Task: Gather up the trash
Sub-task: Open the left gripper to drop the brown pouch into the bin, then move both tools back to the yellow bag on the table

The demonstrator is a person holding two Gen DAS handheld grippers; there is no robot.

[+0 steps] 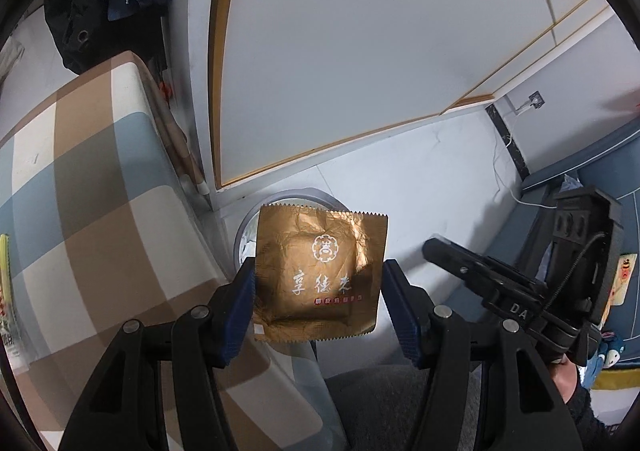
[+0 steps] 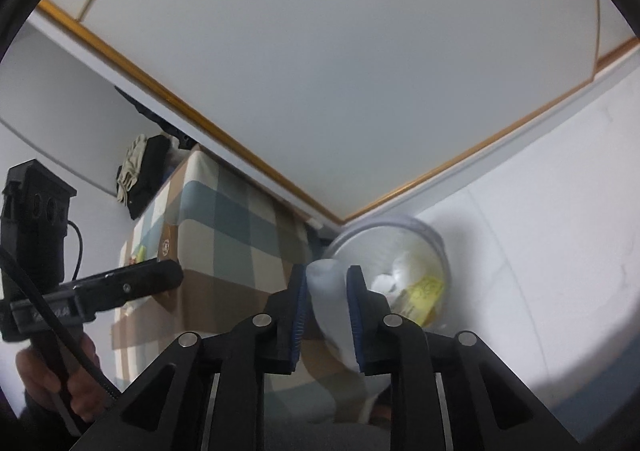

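My left gripper (image 1: pixel 319 287) is shut on a gold foil snack wrapper (image 1: pixel 320 271) with white characters, held upright by its side edges. Behind it a round grey trash bin (image 1: pixel 280 203) stands on the floor, mostly hidden by the wrapper. My right gripper (image 2: pixel 328 303) is shut on a white piece of paper or plastic (image 2: pixel 330 291), held beside the bin (image 2: pixel 424 235), which holds white and yellow trash (image 2: pixel 424 291). Each gripper shows in the other's view, the right one in the left wrist view (image 1: pixel 500 283) and the left one in the right wrist view (image 2: pixel 120 283).
A sofa with a brown, blue and cream check cover (image 1: pixel 92 191) stands left of the bin (image 2: pixel 224 219). A white wall panel with a gold frame (image 1: pixel 360 51) rises behind. Dark clothes (image 1: pixel 100 3) hang at the sofa's far end. A blue mat (image 1: pixel 616 187) lies at right.
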